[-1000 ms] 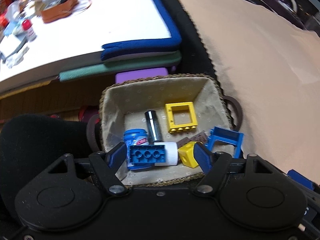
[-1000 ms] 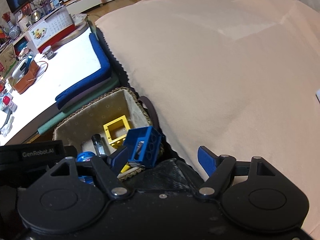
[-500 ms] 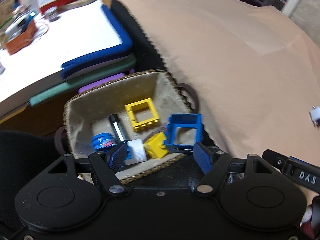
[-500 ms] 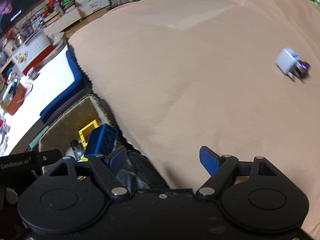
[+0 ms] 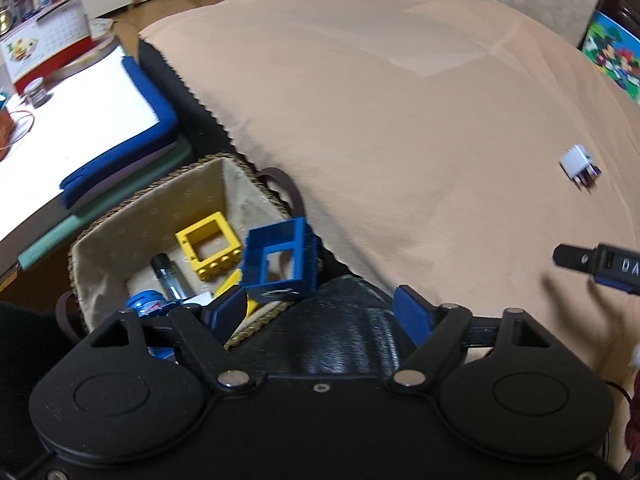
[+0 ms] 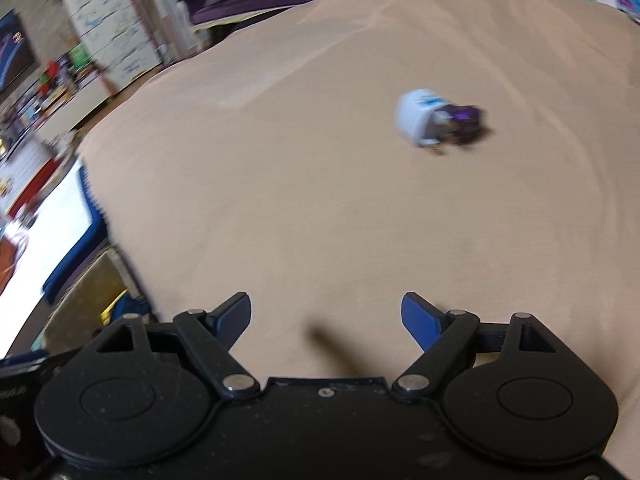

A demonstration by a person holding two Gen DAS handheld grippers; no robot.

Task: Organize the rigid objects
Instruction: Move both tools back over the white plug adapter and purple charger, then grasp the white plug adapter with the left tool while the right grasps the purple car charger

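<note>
A woven basket [image 5: 120, 216] with a cloth lining sits beside the bed. It holds a yellow frame brick [image 5: 208, 246], a blue frame brick [image 5: 280, 260] leaning on its near right rim, a dark tube [image 5: 168, 276] and a blue-capped jar [image 5: 144, 302]. A white plug adapter [image 5: 578, 162] lies alone on the peach bedspread [image 5: 400, 120]; it also shows, blurred, in the right wrist view [image 6: 424, 118]. My left gripper [image 5: 320, 312] is open and empty just right of the basket. My right gripper [image 6: 326, 314] is open and empty over the bedspread, short of the adapter.
A low white table [image 5: 60, 112] with blue and green mats [image 5: 120, 152] at its edge stands left of the basket. A black cushion [image 5: 340, 340] lies under my left gripper. The right gripper's side [image 5: 600, 266] shows at the right edge of the left wrist view.
Both grippers have swung right, away from the basket and toward the bedspread. The blue frame brick now leans on the basket rim. The plug adapter has come into both views.
</note>
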